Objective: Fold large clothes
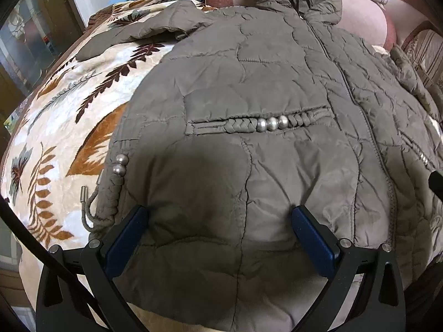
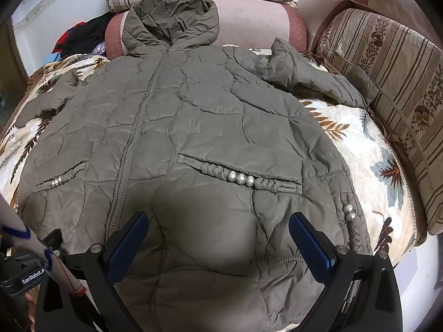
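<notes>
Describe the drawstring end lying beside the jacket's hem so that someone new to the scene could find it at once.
Start from the olive quilted jacket spread front-up on the leaf-patterned blanket. In the left wrist view, go to its lower left corner, just below two silver beads on a braided trim. There the drawstring trails onto the blanket; its small metal tube tip, unlike the round beads, marks it out.

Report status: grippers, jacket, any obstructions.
Left gripper open, right gripper open, both over the hem. Jacket flat, zipped, unfolded on blanket. Nothing in the way.
</notes>
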{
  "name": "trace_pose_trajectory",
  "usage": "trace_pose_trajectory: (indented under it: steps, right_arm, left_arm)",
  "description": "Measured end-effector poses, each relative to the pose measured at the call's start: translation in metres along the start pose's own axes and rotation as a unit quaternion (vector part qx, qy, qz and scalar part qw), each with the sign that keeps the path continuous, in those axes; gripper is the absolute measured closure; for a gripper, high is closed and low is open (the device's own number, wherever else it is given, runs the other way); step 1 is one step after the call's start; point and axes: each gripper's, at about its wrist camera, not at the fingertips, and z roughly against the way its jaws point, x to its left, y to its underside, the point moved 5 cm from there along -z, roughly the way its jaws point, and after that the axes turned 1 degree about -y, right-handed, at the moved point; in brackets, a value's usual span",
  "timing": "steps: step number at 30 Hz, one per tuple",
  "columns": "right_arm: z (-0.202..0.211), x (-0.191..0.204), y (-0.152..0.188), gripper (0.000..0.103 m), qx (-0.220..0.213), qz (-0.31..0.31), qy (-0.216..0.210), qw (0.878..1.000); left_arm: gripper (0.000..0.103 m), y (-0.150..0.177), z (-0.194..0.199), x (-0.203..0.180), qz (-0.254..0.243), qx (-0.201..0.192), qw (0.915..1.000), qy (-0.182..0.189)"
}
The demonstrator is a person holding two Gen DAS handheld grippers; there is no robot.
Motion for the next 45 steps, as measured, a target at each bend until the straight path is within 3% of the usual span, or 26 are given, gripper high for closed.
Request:
trace_pose_trajectory:
  steps: [10, 20, 45]
  right_arm:
    - [0.009, 0.002, -0.001, 0.0, -0.008, 0.006, -0.001, 1.0]
    - [0.017, 0.008, -0.003, 0.0, -0.021, 0.019, 0.002, 1.0]
    - [0.024, 0.049, -0.002, 0.001, -0.02, 0.085, 0.001, 0.996]
  left_arm:
    - [0.0, -0.021, 0.054, 0.018, 0.017, -0.076, 0.9969, 0.005]
    - [0.0, -0.041, 0.098, 0.045, 0.018, -0.136, 0.9902, -0.028]
    - [0.0, -0.037, 0.066, 0.091, 0.055, -0.097, 0.9937, -0.012]
